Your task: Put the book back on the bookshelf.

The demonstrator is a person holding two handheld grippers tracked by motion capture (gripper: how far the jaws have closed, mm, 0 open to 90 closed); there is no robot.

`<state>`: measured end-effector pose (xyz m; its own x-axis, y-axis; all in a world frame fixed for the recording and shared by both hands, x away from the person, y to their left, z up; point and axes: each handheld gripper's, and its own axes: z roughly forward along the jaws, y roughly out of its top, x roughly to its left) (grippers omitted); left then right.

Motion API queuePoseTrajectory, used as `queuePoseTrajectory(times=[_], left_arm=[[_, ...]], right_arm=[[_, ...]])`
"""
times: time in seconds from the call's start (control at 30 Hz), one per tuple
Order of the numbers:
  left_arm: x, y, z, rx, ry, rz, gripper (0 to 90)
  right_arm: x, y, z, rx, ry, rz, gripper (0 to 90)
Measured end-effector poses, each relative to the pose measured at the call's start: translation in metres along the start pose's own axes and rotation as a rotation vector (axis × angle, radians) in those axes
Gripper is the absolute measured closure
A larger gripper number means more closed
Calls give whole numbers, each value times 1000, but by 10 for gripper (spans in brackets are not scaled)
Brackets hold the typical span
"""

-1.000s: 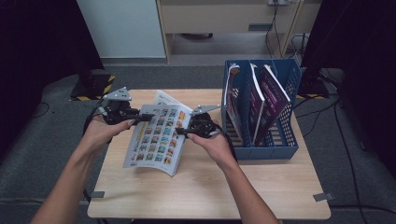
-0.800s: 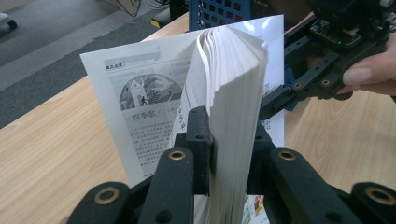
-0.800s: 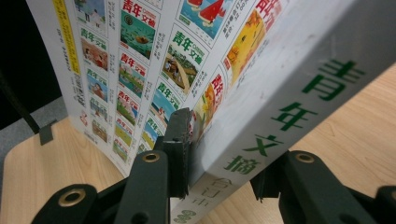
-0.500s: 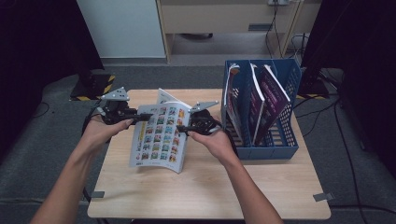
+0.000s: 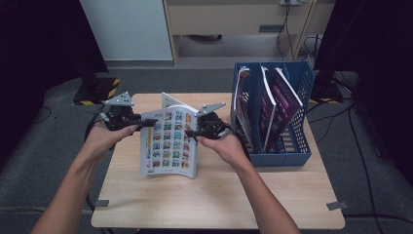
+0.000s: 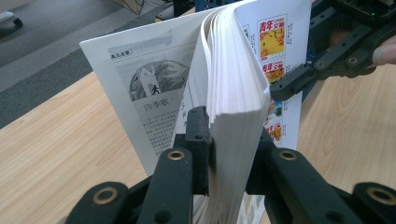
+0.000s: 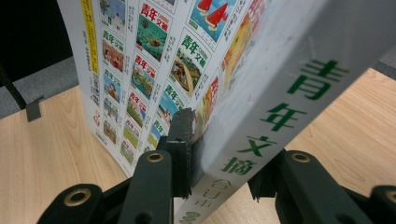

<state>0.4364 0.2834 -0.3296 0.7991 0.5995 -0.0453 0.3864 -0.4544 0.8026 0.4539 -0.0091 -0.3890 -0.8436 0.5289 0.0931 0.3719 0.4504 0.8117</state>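
Note:
A thick magazine with a grid of small coloured cover pictures stands nearly upright on the wooden table, its lower edge on the wood. My left gripper is shut on the open page edge, with the block of pages between its jaws and one loose page fanned out to the left. My right gripper is shut on the spine side, where green characters run down the spine; its jaws clamp it low. In the left gripper view the right gripper grips the far edge.
A blue file rack stands at the table's right, close behind my right hand, holding several upright magazines. Bare tabletop lies in front of the magazine. Grey floor, cables and a cabinet lie beyond the far edge.
The magazine has swung up from a slanted, flatter pose to stand nearly upright. The right gripper has shifted slightly left with it; the left gripper has stayed in place.

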Motion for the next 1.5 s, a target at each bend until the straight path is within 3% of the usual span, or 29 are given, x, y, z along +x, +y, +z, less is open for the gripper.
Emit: queuePoseTrajectory(times=[0.63,0.83,1.37,1.5], left_arm=[[4,-3,0,0,12,3,743],[5,-1,-2,27,13,32,745],[7,0,-2,23,12,39,750],[6,1,-1,29,28,49,765]], right_arm=[[5,5,-7,15,-5,-56,698],[8,8,-9,26,-4,-78,703],[11,12,-12,46,-15,-134,713],[10,12,-12,45,-18,-139,712]])
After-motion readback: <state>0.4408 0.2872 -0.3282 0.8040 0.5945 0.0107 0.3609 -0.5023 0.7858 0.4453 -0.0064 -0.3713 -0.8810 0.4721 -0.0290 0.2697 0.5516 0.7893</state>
